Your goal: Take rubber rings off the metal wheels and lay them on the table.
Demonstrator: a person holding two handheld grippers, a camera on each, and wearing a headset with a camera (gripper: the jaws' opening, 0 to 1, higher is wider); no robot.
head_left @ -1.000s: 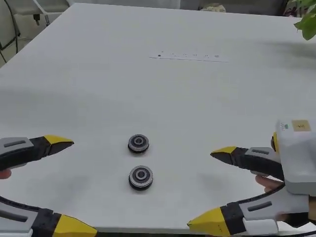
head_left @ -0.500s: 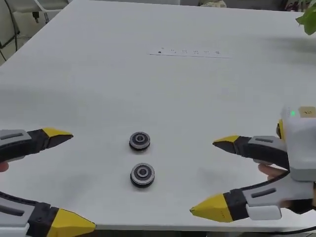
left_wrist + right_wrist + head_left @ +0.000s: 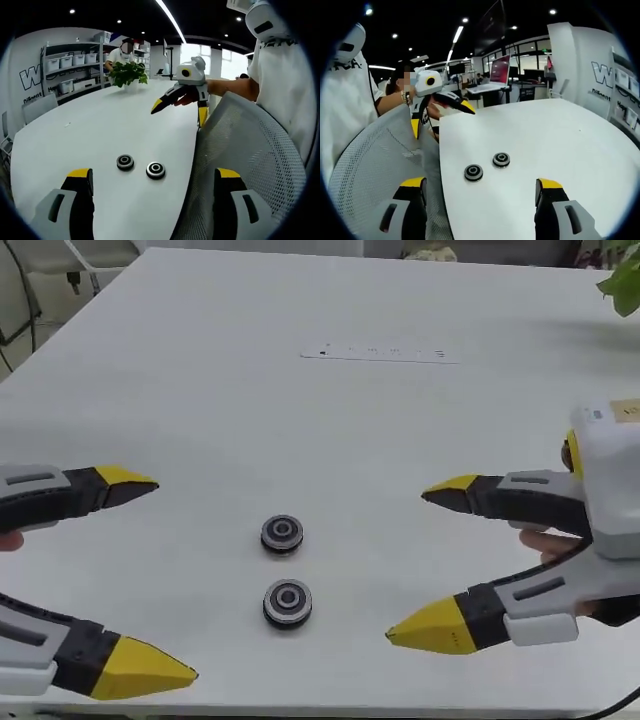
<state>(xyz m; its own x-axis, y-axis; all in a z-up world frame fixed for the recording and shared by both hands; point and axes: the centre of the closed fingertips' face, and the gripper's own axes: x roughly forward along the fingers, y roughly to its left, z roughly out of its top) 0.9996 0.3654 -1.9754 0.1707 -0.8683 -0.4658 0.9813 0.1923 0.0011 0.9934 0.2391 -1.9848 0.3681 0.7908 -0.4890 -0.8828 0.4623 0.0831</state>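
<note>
Barely — left gripper, right gripper edging forward, fingers wide, flanking far wheel, near wheel on desk — rings staying on.

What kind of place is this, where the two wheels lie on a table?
Probably an open office or lab workspace: a long white table, shelves with storage bins along a wall, a laptop on a far desk, and rows of ceiling lights.

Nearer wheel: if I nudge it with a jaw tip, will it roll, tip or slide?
The nearer wheel lies flat, so rolling or tipping seems unlikely. Being mostly metal, it is likely heavy for its size. Its dark rubber ring probably grips the table, so it may drag.
</note>
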